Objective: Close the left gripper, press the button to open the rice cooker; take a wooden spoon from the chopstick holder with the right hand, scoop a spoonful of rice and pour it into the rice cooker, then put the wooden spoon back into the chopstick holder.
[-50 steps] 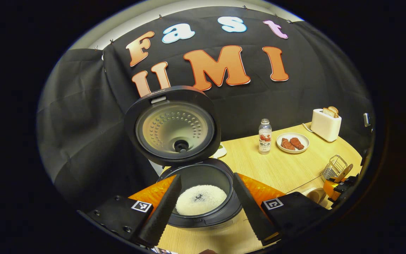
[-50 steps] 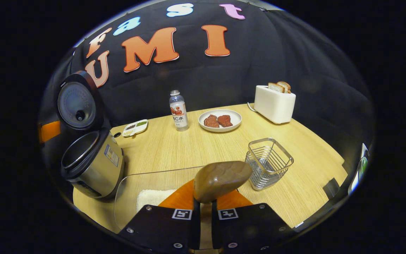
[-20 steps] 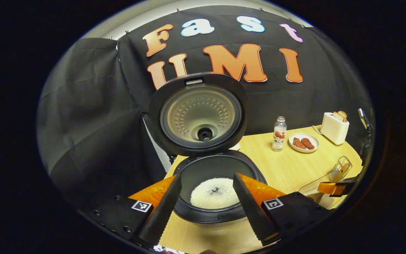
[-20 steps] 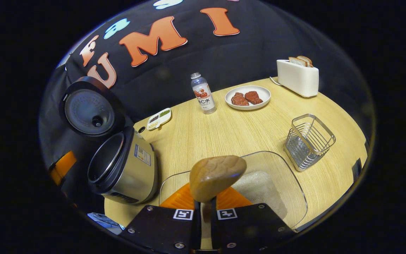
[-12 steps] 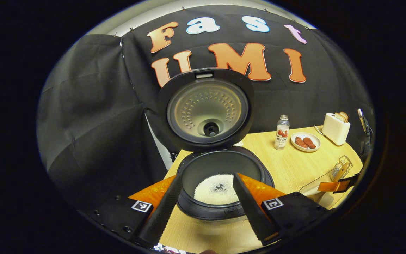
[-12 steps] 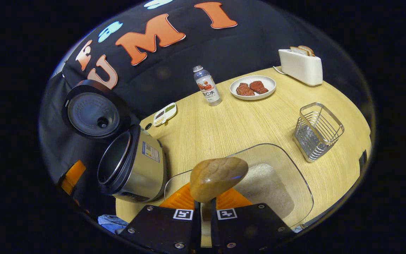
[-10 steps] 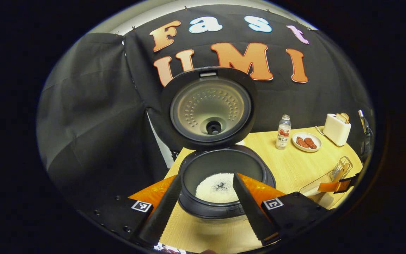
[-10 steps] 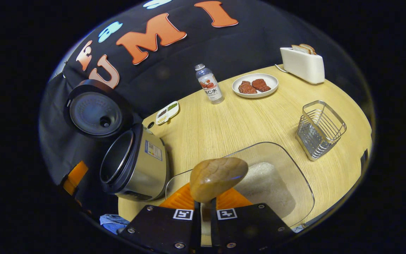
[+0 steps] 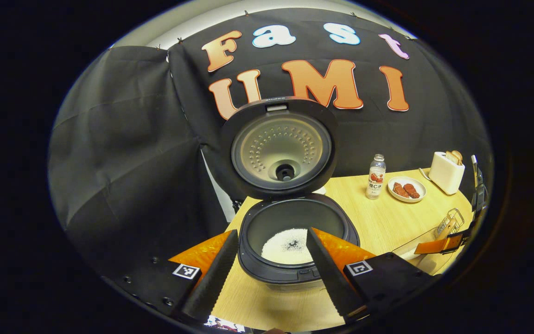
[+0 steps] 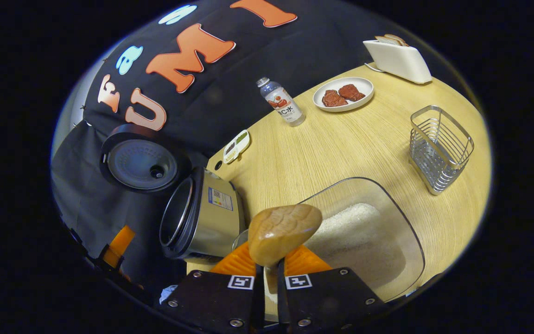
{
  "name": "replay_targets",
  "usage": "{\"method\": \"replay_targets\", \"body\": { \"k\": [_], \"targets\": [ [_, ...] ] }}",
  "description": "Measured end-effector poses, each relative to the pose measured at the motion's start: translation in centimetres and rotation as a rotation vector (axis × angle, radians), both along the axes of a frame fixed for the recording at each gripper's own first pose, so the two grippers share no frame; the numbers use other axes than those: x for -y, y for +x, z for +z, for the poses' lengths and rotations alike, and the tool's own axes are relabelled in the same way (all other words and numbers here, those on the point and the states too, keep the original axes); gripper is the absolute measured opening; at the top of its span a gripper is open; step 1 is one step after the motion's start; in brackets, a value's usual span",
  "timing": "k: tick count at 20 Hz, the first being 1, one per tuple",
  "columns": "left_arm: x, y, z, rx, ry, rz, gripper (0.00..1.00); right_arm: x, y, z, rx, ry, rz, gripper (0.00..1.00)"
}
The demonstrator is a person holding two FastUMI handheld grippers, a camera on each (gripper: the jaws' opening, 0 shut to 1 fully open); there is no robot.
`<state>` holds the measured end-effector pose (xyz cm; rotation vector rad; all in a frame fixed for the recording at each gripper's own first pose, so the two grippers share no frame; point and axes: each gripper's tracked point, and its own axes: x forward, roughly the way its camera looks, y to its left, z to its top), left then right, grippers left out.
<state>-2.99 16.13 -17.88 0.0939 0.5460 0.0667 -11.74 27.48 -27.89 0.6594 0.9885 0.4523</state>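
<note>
left claw (image 9: 271, 273) spread before open cooker (image 9: 295, 241) | right claw (image 10: 267, 278) clamps spoon (image 10: 282, 232) over rice tray (image 10: 401, 222)

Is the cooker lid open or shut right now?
Open. The lid stands upright behind the cooker, its underside facing the left gripper view, and rice shows in the pot.

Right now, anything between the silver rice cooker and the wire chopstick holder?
Yes: in the right gripper view the clear glass dish of rice lies between the silver rice cooker and the wire chopstick holder.
</note>
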Motion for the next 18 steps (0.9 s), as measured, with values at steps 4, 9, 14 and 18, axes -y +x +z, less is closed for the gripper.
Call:
{"method": "replay_targets", "body": {
  "k": [4,9,14,18],
  "targets": [
    [1.3,0.0,1.4,0.011,-0.002,-0.004,0.99,1.2,0.5,0.2,-0.052,0.136,-0.031,0.11],
    [2.6,0.2,3.0,0.037,0.0,0.006,0.99,3.8,0.5,-0.4,-0.101,0.224,-0.054,0.1],
    [4.6,-0.5,3.4,0.02,-0.087,0.053,0.98,7.0,1.8,1.3,-0.173,0.386,-0.137,0.1],
    [5.0,-0.9,5.3,0.078,-0.101,0.108,0.99,8.7,3.8,4.4,-0.19,0.494,-0.161,0.1]
  ]
}}
